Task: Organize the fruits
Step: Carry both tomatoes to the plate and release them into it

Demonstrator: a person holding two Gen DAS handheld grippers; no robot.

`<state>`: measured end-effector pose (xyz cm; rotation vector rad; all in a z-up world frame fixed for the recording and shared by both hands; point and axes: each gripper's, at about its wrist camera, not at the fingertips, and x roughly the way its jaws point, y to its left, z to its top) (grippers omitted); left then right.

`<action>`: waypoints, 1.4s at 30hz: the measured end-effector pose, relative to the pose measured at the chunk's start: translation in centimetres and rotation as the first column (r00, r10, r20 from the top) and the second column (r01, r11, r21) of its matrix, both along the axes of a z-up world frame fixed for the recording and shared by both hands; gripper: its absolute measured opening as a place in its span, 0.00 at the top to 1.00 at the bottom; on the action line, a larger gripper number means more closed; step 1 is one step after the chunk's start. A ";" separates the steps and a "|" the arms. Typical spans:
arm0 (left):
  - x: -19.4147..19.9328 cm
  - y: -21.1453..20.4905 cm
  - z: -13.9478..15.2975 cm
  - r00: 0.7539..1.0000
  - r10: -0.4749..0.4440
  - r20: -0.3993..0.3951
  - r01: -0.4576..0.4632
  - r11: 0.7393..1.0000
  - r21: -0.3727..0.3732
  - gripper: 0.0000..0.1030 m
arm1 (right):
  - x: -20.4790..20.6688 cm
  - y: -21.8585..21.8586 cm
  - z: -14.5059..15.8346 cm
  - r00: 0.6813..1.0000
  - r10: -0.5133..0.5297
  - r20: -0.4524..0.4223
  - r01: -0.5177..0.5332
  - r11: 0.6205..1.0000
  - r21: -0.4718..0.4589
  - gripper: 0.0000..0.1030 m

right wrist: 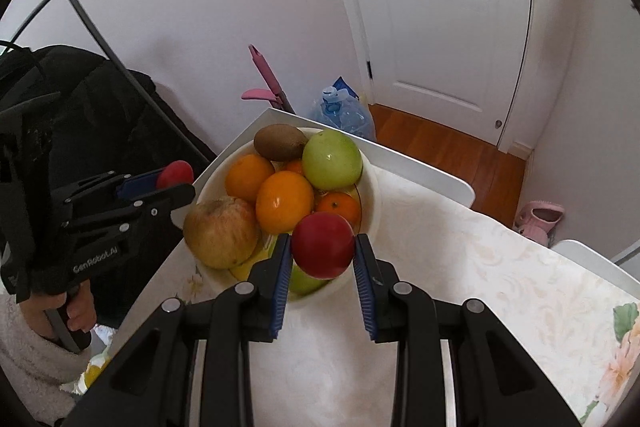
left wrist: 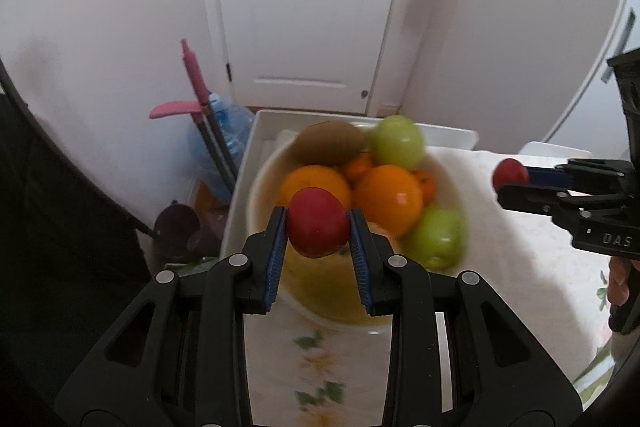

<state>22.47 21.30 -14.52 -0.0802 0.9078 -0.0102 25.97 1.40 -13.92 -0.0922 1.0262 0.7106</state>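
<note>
Fruit fills a white bowl (right wrist: 370, 183) on the surface (right wrist: 500, 259): we see a kiwi (right wrist: 280, 142) at the far rim, a green apple (right wrist: 332, 159) beside it, two oranges (right wrist: 285, 201) in the middle, a small mandarin (right wrist: 339, 207) to their right and a brownish apple (right wrist: 221, 231) at the near left rim. From the left wrist view a second green apple (left wrist: 436, 237) shows low at the bowl's right side, blurred. Each of our grippers carries a red plum. The left gripper (left wrist: 319, 227) has its jaws closed on one plum (left wrist: 318, 223), held above the near edge of the bowl; in the right wrist view that same gripper sits off to the left of the bowl, its plum just past the rim. The right gripper (right wrist: 323, 247) has its jaws clamped on the other plum (right wrist: 323, 245), also over the bowl's near edge. A hand (right wrist: 78, 311) in a fleecy sleeve grips the left handle. The bowl stands in a white tray (right wrist: 424, 167), and a pale floral cloth (right wrist: 540, 287) covers the surface. Beyond them we see a water jug (right wrist: 346, 113), a pink-handled mop (right wrist: 266, 83), a white door (right wrist: 440, 7) and wooden floor (right wrist: 452, 151).
</note>
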 end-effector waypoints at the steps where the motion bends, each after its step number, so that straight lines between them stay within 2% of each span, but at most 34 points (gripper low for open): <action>1: 0.2 0.4 -0.3 1.000 0.002 -0.006 -0.002 1.000 0.000 0.66 | 0.2 0.3 -0.3 1.000 -0.007 -0.006 0.007 1.000 -0.003 0.73; 7: 1.6 2.1 -2.4 0.999 -0.008 -0.051 0.007 1.000 -0.020 0.66 | 0.9 0.9 -1.4 0.999 -0.043 -0.031 0.043 0.999 -0.016 0.73; 13: 1.9 2.3 -3.0 0.998 -0.017 -0.067 0.014 0.999 -0.039 0.65 | 1.3 0.6 -1.8 0.995 -0.083 -0.047 0.082 0.996 -0.019 0.73; 14: 1.9 2.3 -2.9 0.997 -0.021 -0.069 0.018 0.999 -0.042 0.60 | 1.4 0.6 -1.8 0.995 -0.086 -0.048 0.085 0.996 -0.020 0.72; 17: 1.6 2.3 -2.5 0.999 -0.022 -0.044 0.020 0.999 -0.034 0.03 | 1.5 0.7 -1.9 0.994 -0.093 -0.049 0.092 0.995 -0.024 0.73; 18: 1.4 2.4 -2.1 1.000 -0.021 -0.022 0.020 0.999 -0.037 0.00 | 1.5 0.7 -1.9 0.994 -0.094 -0.048 0.093 0.995 -0.025 0.73; 19: 1.1 2.4 -1.7 1.000 -0.025 -0.003 0.025 0.999 -0.046 0.00 | 1.6 0.8 -1.8 0.994 -0.097 -0.047 0.096 0.995 -0.026 0.73; 25: 0.6 1.8 -0.9 0.999 -0.043 -0.008 0.043 0.999 -0.024 0.00 | 1.6 0.7 -1.6 0.993 -0.113 -0.044 0.111 0.993 -0.032 0.73; 30: -0.4 0.9 -0.4 0.997 -0.071 -0.003 0.071 0.997 0.023 0.00 | 1.7 1.1 -1.8 0.993 -0.109 -0.049 0.107 0.993 -0.048 0.73; 42: -1.9 1.1 -0.9 0.995 -0.098 -0.016 0.098 0.995 0.026 0.00 | 2.2 1.9 -3.6 0.989 -0.133 -0.066 0.131 0.991 -0.034 0.73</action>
